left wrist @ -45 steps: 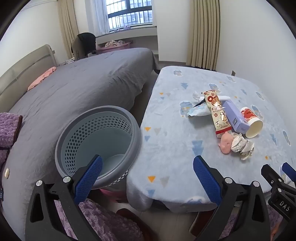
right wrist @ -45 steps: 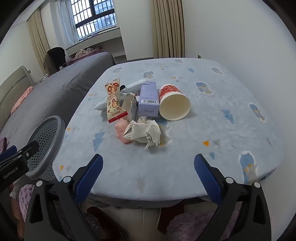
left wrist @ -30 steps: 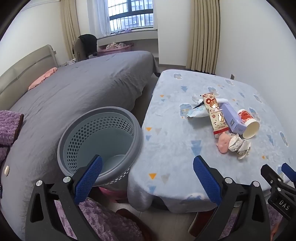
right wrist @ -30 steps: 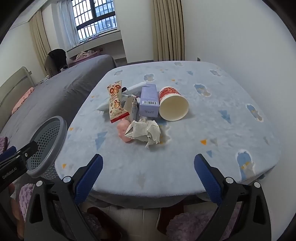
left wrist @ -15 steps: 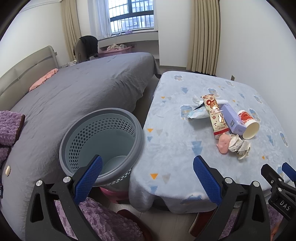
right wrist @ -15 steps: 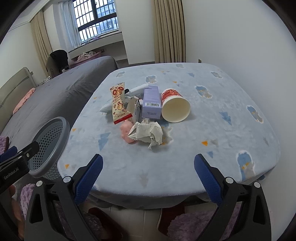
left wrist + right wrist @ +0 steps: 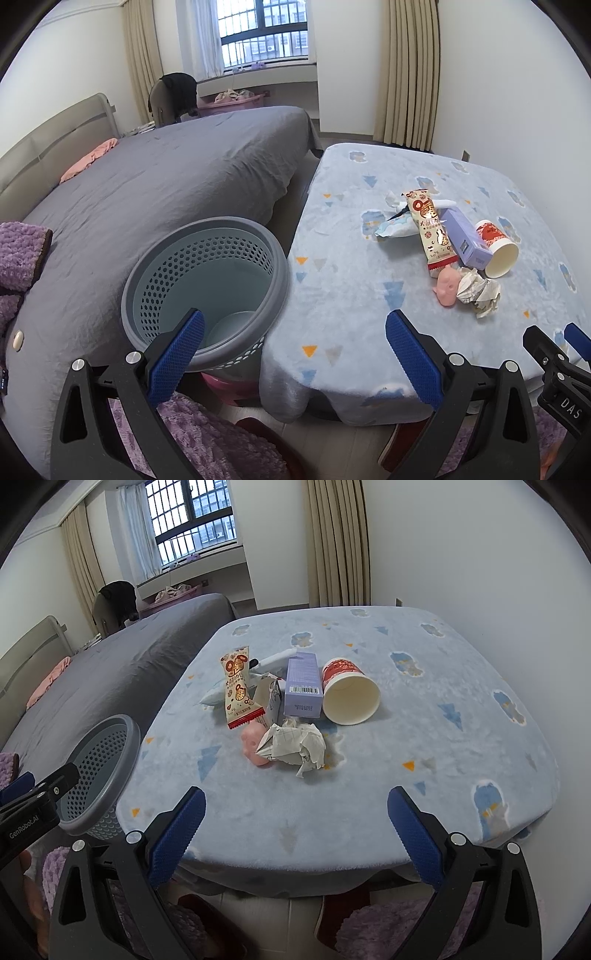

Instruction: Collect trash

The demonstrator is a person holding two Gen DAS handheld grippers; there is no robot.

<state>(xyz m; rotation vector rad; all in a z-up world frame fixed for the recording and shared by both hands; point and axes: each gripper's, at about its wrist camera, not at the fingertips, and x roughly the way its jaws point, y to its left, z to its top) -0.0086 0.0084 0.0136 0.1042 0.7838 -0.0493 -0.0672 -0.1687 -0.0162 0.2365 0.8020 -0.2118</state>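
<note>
At far left lies a grey bed [image 7: 166, 192]. Beside it, wedged against the bench [image 7: 343, 332], stands our grey perforated basket [image 7: 207, 280], with nothing in it yet. Our left hand-held gripper [image 7: 293, 349] hangs over the gap between basket and bench corner, jaws spread wide and holding nothing.

Moving right, the trash sits in one loose cluster near the middle of the bench: a snack wrapper [image 7: 238, 688], a purple carton [image 7: 303, 686], a red paper cup [image 7: 349, 694] tipped on its side with its mouth toward us, a pink lump [image 7: 253, 746], and nearest us a crumpled paper ball [image 7: 295, 746]. Our right hand-held gripper [image 7: 295, 827] faces that cluster, jaws fully apart and empty.

Over the last second and a half both views have pulled back a little, so the trash sits slightly farther off. We judge collection has not begun; the paper ball looks the easiest first pick.
</note>
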